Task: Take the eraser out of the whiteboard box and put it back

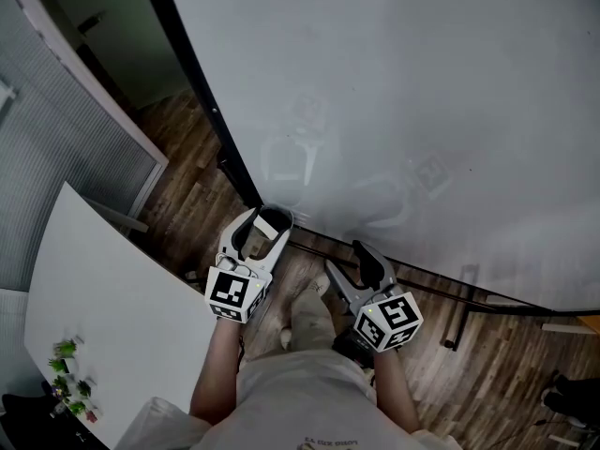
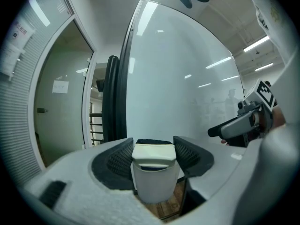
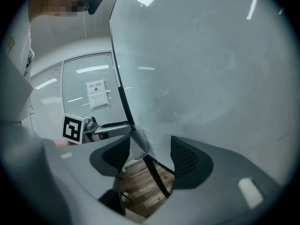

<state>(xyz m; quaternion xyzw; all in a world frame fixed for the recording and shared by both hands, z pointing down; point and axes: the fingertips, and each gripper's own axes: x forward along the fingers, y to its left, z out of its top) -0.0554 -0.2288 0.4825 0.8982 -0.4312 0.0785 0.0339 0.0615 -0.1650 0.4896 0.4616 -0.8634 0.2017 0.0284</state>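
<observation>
Left gripper view: white, boxy eraser [image 2: 154, 172]

Lower end of eraser [image 2: 153, 172] hidden behind body of left gripper [image 2: 153, 146]; head view shows only its top. Whiteboard [image 1: 403, 111] cut off at top & right edges. Print on notice [image 3: 96, 93] too small to read. Table [image 1: 112, 317] cut off btm-left.

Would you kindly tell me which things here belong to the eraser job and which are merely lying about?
Job: eraser, gripped in left claw; whiteboard; right claw, open and empty.
Lying about: white table; small plant.
</observation>
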